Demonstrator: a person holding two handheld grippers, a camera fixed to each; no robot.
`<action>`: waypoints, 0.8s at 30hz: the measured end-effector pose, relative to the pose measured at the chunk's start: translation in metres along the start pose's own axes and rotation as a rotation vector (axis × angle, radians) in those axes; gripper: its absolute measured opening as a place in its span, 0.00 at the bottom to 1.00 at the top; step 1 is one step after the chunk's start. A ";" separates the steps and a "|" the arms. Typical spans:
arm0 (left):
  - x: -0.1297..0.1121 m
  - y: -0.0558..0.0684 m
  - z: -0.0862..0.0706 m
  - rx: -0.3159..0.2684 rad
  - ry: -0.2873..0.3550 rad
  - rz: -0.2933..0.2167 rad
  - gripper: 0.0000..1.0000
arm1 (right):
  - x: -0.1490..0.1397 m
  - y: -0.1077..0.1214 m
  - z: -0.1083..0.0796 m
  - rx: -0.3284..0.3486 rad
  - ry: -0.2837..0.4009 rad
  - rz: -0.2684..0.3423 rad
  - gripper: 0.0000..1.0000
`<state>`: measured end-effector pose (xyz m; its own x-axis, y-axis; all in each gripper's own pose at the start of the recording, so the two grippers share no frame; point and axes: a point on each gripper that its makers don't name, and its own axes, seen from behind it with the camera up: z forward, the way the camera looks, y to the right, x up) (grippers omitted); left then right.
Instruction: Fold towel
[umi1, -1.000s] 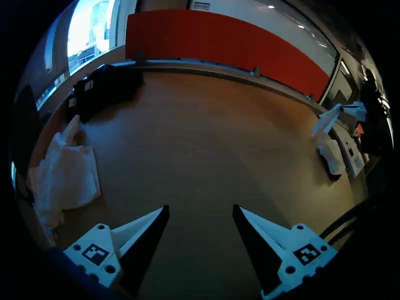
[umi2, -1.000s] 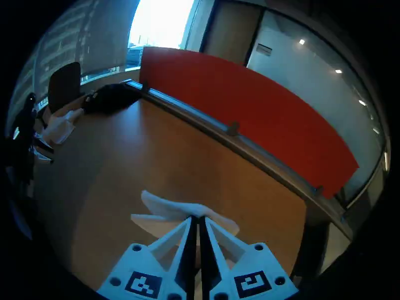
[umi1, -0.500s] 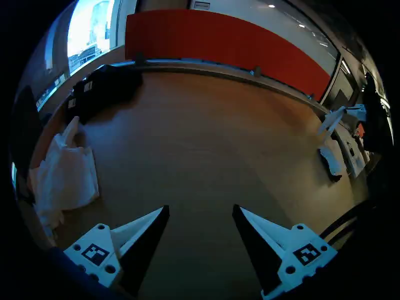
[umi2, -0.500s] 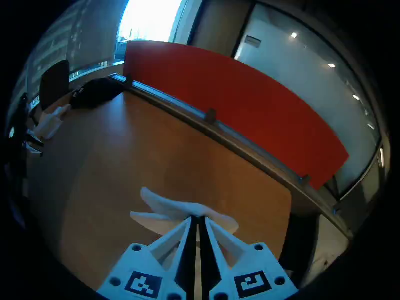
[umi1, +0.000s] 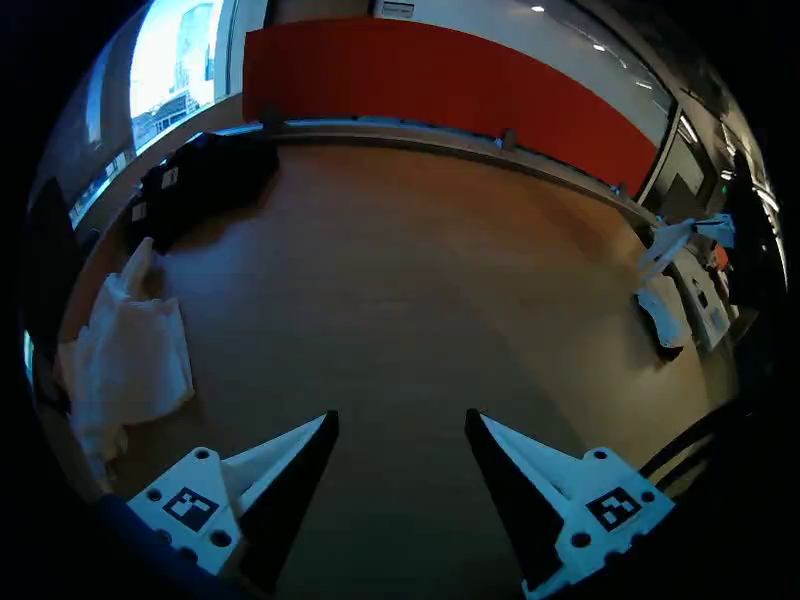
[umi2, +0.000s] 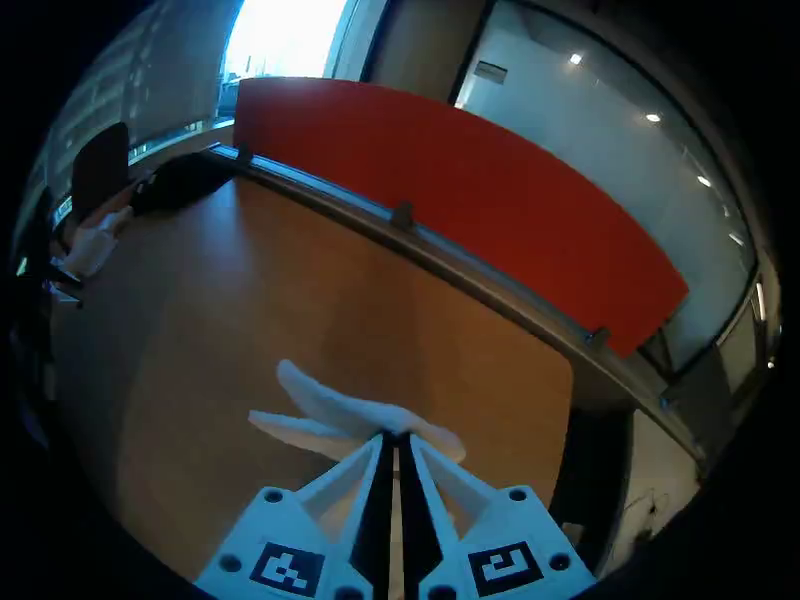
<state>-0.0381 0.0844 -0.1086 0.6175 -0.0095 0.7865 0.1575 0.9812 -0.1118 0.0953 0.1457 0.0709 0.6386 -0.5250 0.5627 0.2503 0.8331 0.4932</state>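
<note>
L gripper (umi1: 400, 415) is hanging slack, both fingers spread wide w/ bare table (umi1: 400, 280) between them, gripping nothing.

Going left to right in the left gripper view:
- A white crumpled heap (umi1: 130, 350) is lying at the table's left edge.
- A black bag (umi1: 205, 175) is sitting behind it, near the window.
- A red partition (umi1: 450, 80) is running along the far edge.
- Far right, the R gripper (umi1: 655, 258) is showing small, w/ the towel (umi1: 660, 310) hanging under it near the table's right end.

Right gripper view is giving the close-up. R gripper (umi2: 397, 438) is clamping the towel (umi2: 340, 410), fingers pressing nearly together on the white cloth. The cloth is bunching out past the tips, mostly to the left, over the wood. Can't tell if it's touching the table. Same view is also taking in a dark chair (umi2: 100, 165) at far left and a pale glass wall (umi2: 600, 140) beyond the partition.

Writing: square b/w markers (umi1: 190, 507) are sitting on each finger base. White tags (umi1: 170, 178) on the bag and a wall sign (umi2: 490, 70) are showing too small to read.
</note>
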 end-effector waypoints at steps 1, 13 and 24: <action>0.000 0.000 0.000 0.000 0.000 0.001 0.94 | -0.004 0.001 -0.002 -0.004 -0.005 0.003 0.05; -0.004 0.002 -0.003 -0.005 -0.006 0.016 0.94 | -0.063 0.013 -0.028 -0.045 -0.068 0.057 0.05; -0.006 0.007 -0.004 -0.012 -0.009 0.024 0.94 | -0.127 0.003 -0.046 -0.065 -0.131 0.131 0.05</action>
<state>-0.0377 0.0902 -0.1167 0.6144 0.0158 0.7888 0.1520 0.9787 -0.1380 0.0487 0.2231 -0.0291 0.5699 -0.4260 0.7026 0.2204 0.9030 0.3688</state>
